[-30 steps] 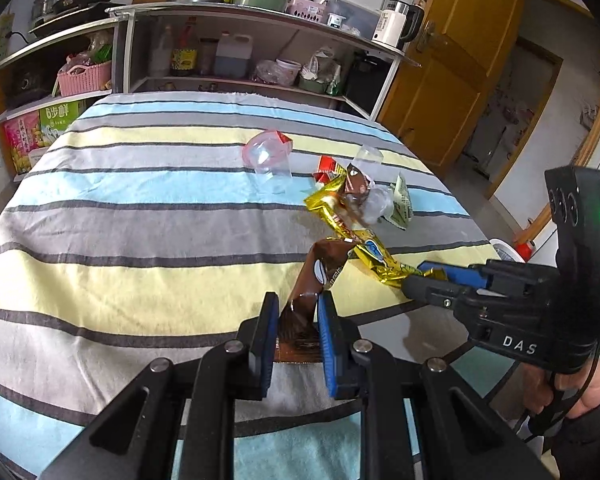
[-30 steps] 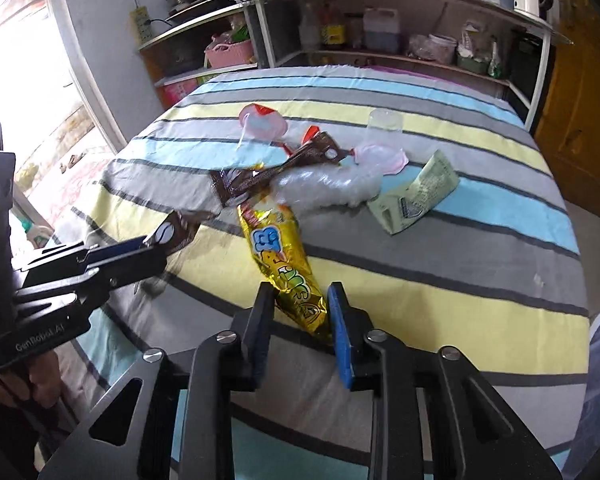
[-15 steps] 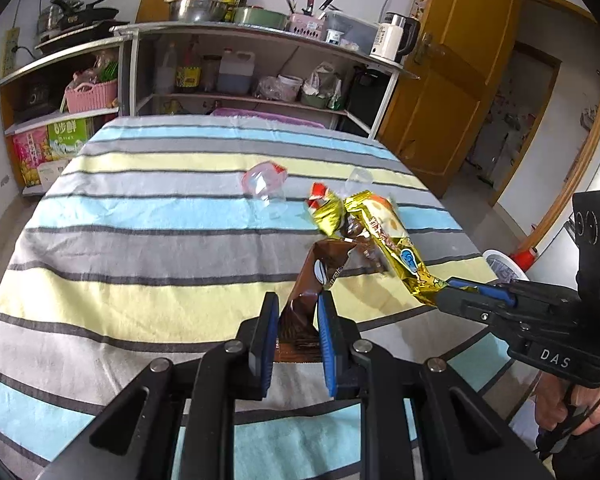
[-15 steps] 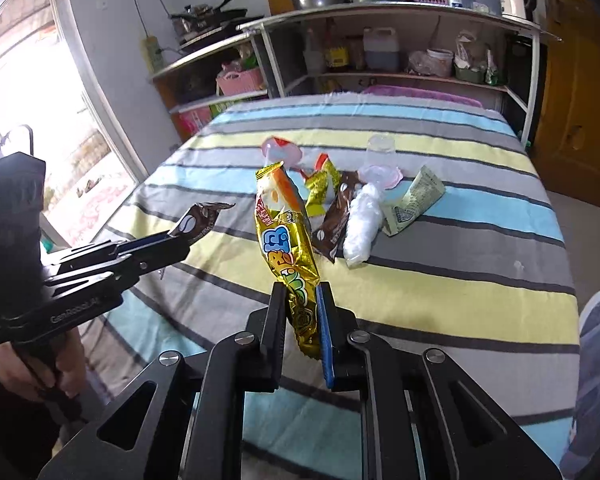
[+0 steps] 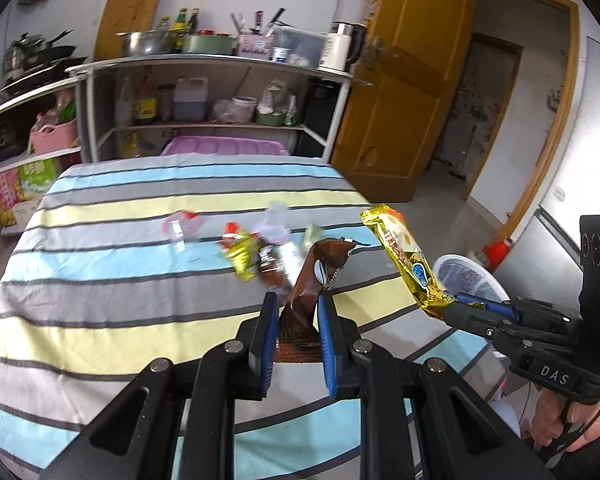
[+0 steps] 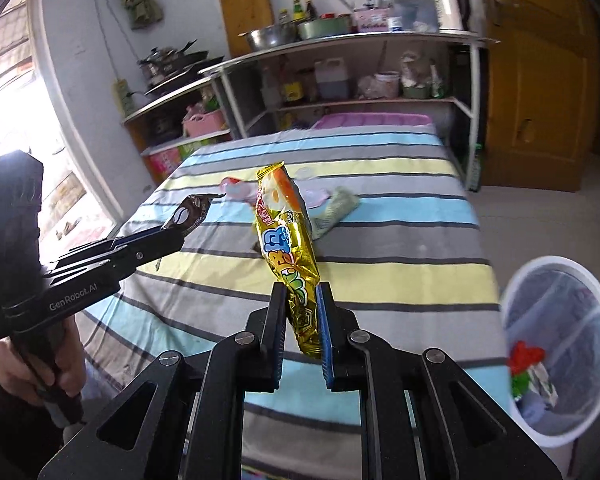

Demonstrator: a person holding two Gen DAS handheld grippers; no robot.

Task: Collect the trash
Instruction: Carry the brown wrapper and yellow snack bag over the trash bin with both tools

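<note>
My left gripper [image 5: 298, 306] is shut on a brown wrapper [image 5: 314, 276], held up off the striped table [image 5: 100, 280]. From the right wrist view the same brown wrapper [image 6: 190, 214] sticks out of the left gripper [image 6: 180, 236] at the left. My right gripper [image 6: 302, 300] is shut on a long gold snack wrapper [image 6: 286, 240], also lifted; in the left wrist view this gold wrapper [image 5: 404, 256] hangs from the right gripper [image 5: 456, 304]. More trash stays on the cloth: a clear pink cup [image 5: 180, 228], a small gold wrapper [image 5: 240, 248], a green packet [image 6: 336, 208].
A white bin [image 6: 560, 344] lined with a clear bag stands off the table's right edge, with red and green trash inside; the left wrist view shows the bin [image 5: 468, 280] too. Kitchen shelves [image 5: 220, 92] stand behind the table, and a wooden door [image 5: 400, 92] to the right.
Both grippers rose and pulled back with their wrappers. The gold wrapper left the table and now hangs in the air. The right jaws narrowed onto it. The bin came into view.
</note>
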